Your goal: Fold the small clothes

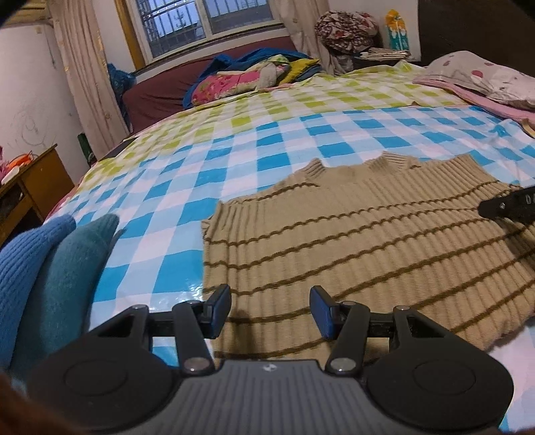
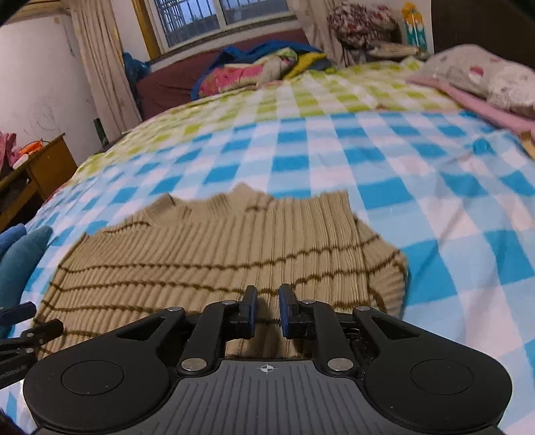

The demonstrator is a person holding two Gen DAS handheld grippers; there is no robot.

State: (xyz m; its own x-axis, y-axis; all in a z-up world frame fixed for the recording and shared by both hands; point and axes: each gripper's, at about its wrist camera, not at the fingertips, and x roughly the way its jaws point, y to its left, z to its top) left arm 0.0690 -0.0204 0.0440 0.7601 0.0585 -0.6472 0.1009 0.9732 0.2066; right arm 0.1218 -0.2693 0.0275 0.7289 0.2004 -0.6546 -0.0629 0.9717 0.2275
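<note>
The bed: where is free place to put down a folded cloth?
Free: the checked sheet between the striped sweater and the pillow, also right of the sweater. Crowded: the blue knits at its left and the bedding pile by the window.

Barred window (image 1: 204,23), curtains (image 1: 83,77), checked bed (image 1: 267,134).

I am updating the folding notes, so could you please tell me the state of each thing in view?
Sweater: lying flat on the bed, right sleeve folded in over the body.
Left gripper: open, empty, over the sweater's edge.
Right gripper: jaws narrow, nothing clearly gripped.
Bedsheet: spread out.
Blue clothes: rolled up, beside the sweater.
</note>
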